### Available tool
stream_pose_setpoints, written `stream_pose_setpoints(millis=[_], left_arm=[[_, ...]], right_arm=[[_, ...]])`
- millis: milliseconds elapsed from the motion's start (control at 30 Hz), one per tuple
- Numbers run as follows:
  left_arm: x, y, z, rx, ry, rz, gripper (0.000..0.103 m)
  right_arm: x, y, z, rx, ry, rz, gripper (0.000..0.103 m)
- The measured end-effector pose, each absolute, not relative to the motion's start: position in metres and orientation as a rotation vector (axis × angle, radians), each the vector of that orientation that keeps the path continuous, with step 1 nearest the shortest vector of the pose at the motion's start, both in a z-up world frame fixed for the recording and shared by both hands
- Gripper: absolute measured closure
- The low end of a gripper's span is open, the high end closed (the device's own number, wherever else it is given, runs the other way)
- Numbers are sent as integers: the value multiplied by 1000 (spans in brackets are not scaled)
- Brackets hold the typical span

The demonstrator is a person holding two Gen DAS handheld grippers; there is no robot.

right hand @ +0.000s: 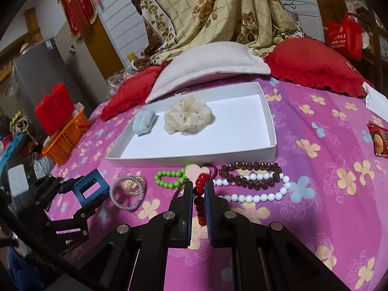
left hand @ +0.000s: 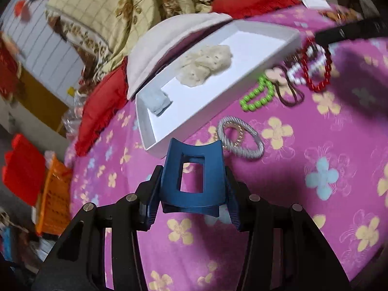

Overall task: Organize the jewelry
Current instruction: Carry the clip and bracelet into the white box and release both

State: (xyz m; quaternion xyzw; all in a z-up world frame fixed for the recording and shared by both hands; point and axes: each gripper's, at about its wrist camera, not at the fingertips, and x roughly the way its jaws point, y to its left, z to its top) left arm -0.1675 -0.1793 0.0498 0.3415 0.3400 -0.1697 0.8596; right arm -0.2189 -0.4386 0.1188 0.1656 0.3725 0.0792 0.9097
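Jewelry: laid out on a bed covered with a pink floral sheet [right hand: 327, 145], in a row just in front of a white tray [right hand: 269, 121].
Left claw [left hand: 194, 186]: closed on a blue hair clip [left hand: 191, 177], which is held clear above the sheet, near the tray's near corner; in the right wrist view the same claw [right hand: 82, 194] is seen from the side at the left edge, the clip [right hand: 89, 191] still between its fingers.
Right claw [right hand: 199, 201]: nearly closed, fingers pinched on a strand of red beads [right hand: 199, 194]; in the left wrist view only a dark blurred finger [left hand: 349, 32] is seen at the upper right, with the red bead loop [left hand: 317, 65] hanging beneath it.
Silver bangle [left hand: 240, 137]: lying flat on the sheet just beyond the blue clip, with a thinner gold ring inside it.
Green bead bracelet [right hand: 169, 178]: on the sheet beside the tray's front wall, next to a pale heart-shaped piece [right hand: 196, 169].
White bead strand [right hand: 254, 189]: stretched to the right of the right claw; sharp in the right wrist view, blurred in the left.
Brown bead strand [right hand: 249, 172]: just behind the white one; told apart only in the right wrist view.
Tray contents: a cream scrunchie [right hand: 188, 117] near the middle and a pale blue folded item [right hand: 144, 122] toward the left end.
Behind the tray: a white pillow [right hand: 211, 60], red pillows [right hand: 312, 65] and a floral quilt [right hand: 213, 7].
Beside the bed: an orange basket [right hand: 66, 140], clearer in the right wrist view.
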Motion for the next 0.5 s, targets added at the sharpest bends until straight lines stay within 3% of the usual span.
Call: stream_pose_setpoints(millis=[500], left_arm=[[-92, -133, 103, 38, 791, -468, 57]], right_arm=[[-186, -440, 155, 464, 718, 240, 94]])
